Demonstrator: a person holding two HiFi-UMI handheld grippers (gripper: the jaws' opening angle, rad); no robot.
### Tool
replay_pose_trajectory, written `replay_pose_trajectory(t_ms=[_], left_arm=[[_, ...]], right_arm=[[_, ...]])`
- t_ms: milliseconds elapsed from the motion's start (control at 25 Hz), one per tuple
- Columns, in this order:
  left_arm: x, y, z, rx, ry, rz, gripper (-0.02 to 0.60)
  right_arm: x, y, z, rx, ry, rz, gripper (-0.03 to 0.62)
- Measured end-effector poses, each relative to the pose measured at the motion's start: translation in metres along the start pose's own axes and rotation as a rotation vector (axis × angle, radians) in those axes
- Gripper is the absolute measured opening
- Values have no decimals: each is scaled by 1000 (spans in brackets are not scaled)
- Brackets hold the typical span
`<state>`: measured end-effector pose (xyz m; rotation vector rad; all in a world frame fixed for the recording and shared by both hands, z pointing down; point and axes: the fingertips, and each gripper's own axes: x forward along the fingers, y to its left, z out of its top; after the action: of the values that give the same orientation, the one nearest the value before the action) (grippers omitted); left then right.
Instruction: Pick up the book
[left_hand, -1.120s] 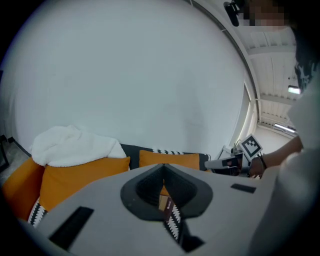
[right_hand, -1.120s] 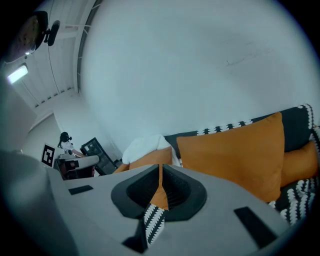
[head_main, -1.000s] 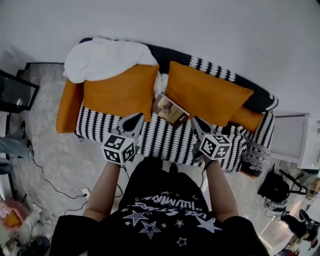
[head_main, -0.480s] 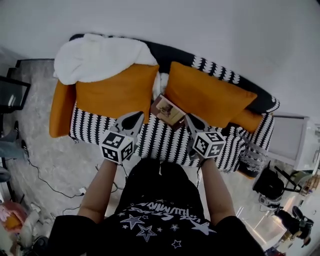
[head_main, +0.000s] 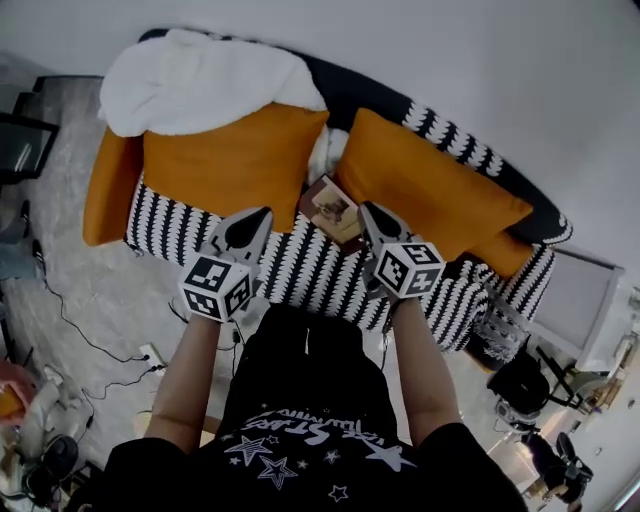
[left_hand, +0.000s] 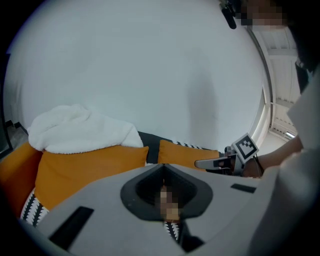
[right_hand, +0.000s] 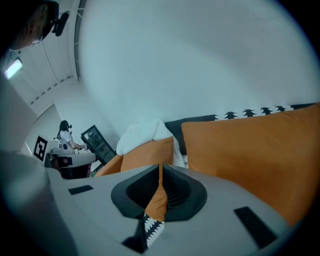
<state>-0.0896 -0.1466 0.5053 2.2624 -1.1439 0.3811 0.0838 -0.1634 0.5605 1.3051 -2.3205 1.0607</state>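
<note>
Two claws, 1 book, 1 sofa. Entries:

1. book. Pos.: flat on the sofa seat, cover up, toward the back where L cushion and R cushion nearly meet. Far corner sits close to the gap btwn them. Not held, nothing on it.

2. R claw. Cond.: jaws together, nothing btwn them. Pos.: tip just beside the book's R edge, angled down. Touching or not: can't tell.

3. L claw. Cond.: jaws together, empty. Pos.: over the seat in front of L cushion, apart from the book.

4. blanket. White, heaped on the sofa back above L cushion. Not involved.

Status (judged): approach stage, pickup not begun.

Risks (judged):
- Both claws closed. Going in like this only shoves the book back into the cushion gap, so a claw must open first.
- Book flat on a soft seat, no edge standing proud. Lower jaw may pinch the zigzag fabric w/ the book, or the seat sinks and the book tilts away.
- Grip on the top cover only: book falls open and slips out.
- R cushion crowds that side, and R claw may snag it.
</note>
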Motion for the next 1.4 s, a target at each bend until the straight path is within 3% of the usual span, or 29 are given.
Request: replay_pose_trajectory(t_ms=[200,640,680,760,1040,1400], left_arm=[[7,1,-8,-34,-10,47,8],[22,34,-43,-82,0,162,8],[22,37,-45,-86,0,170,7],[23,41,-49,-98,-3,182,8],[30,48,-65,-132,-1,194,8],[45,55,-88,-159,25,190,8]], right_arm=[[17,-10,-5,-98,78,59,38],[79,-20,-35,-195,279,199,41],[83,-19,-40,-214,299,204,51],[91,-17,-48,-249,336,214,134],[116,-16,-78,-289,450,258,271],[153,-39,-114,-362,590,202,307]])
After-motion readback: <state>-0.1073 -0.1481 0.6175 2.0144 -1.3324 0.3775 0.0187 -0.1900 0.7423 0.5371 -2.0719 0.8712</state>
